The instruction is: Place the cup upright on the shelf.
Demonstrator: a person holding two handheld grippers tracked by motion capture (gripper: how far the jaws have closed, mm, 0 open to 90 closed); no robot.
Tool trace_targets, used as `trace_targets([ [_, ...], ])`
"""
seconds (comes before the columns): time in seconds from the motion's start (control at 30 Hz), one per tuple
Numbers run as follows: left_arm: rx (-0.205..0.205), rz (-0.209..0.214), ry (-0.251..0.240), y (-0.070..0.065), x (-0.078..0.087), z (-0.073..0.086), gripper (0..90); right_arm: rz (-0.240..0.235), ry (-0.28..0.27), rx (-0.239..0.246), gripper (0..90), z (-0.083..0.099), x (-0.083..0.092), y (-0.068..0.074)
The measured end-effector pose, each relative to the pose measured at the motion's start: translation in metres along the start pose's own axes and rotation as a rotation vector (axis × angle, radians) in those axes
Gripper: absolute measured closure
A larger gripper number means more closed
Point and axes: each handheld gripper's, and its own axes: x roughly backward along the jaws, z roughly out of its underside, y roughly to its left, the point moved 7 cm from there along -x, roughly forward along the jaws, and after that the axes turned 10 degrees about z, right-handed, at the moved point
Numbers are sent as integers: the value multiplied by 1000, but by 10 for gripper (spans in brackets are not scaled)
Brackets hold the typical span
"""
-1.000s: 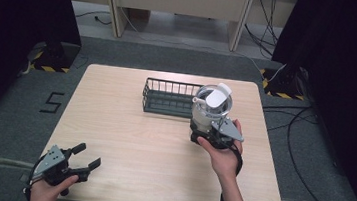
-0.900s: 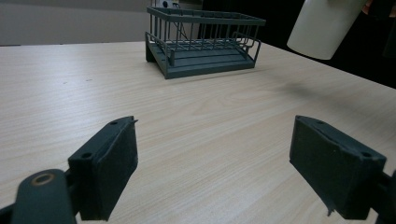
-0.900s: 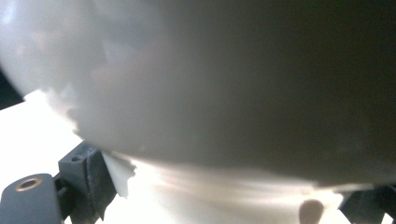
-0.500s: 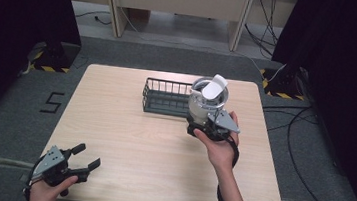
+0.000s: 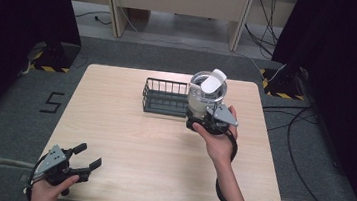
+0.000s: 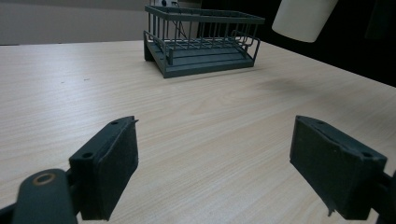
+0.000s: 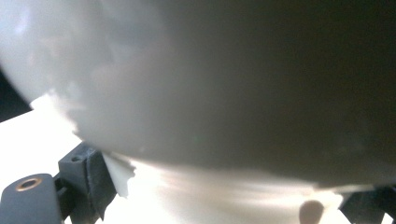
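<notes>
My right gripper (image 5: 204, 115) is shut on a whitish translucent cup (image 5: 206, 92) with a white flap at its rim. It holds the cup in the air at the right end of a dark wire rack (image 5: 164, 99) on the wooden table (image 5: 151, 148). In the right gripper view the cup (image 7: 210, 79) looms close and blurred, between the jaws of the right gripper (image 7: 229, 196). My left gripper (image 5: 88, 155) stands open at the table's near left corner with nothing in it. From the left gripper view, the left gripper (image 6: 215, 172) faces the rack (image 6: 205, 39), and the cup (image 6: 303, 18) hangs at top right.
Past the table's far edge stands a wooden desk (image 5: 177, 0), with cables (image 5: 286, 112) on the grey floor to the right. Dark curtains (image 5: 18, 23) hang on both sides. The tabletop between rack and left gripper is bare wood.
My right gripper has carried the cup away from the person and slightly left, up to the rack's right end. The left gripper has stayed in place, open.
</notes>
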Motion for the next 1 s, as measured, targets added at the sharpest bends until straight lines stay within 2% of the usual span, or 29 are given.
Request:
trace_targets([
  [1.0,2,6,-5,-1,0,-1,146,-12,-13,-5,112,-26,-25,11],
])
